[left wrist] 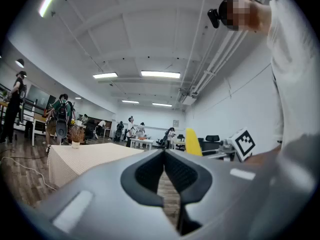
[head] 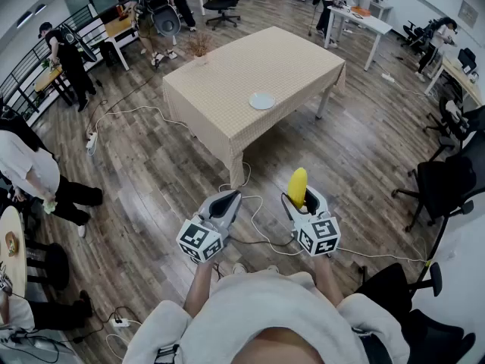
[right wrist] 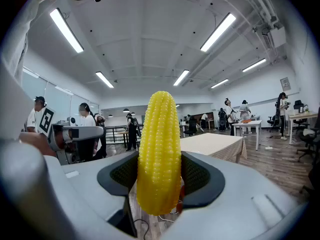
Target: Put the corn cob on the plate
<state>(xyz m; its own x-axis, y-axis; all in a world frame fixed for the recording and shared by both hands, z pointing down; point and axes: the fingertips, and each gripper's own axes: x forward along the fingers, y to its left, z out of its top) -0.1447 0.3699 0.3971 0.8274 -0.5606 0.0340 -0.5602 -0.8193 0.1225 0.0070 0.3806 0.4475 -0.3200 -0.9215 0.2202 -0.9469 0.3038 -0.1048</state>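
A yellow corn cob (right wrist: 159, 154) stands upright between the jaws of my right gripper (right wrist: 160, 173), which is shut on it. In the head view the cob (head: 298, 186) sticks up from that gripper (head: 303, 197), low over the wooden floor. My left gripper (head: 229, 198) is beside it, jaws together with nothing in them, as the left gripper view (left wrist: 164, 156) also shows. A small white plate (head: 261, 101) lies near the front edge of the table (head: 227, 82), which has a beige checked cloth and stands some way ahead of both grippers.
A vase of dried flowers (head: 201, 48) stands at the table's far left corner. Cables (head: 258, 222) trail over the floor below the grippers. Black office chairs (head: 439, 188) are at the right. People stand at the left (head: 30, 169) and at desks in the back.
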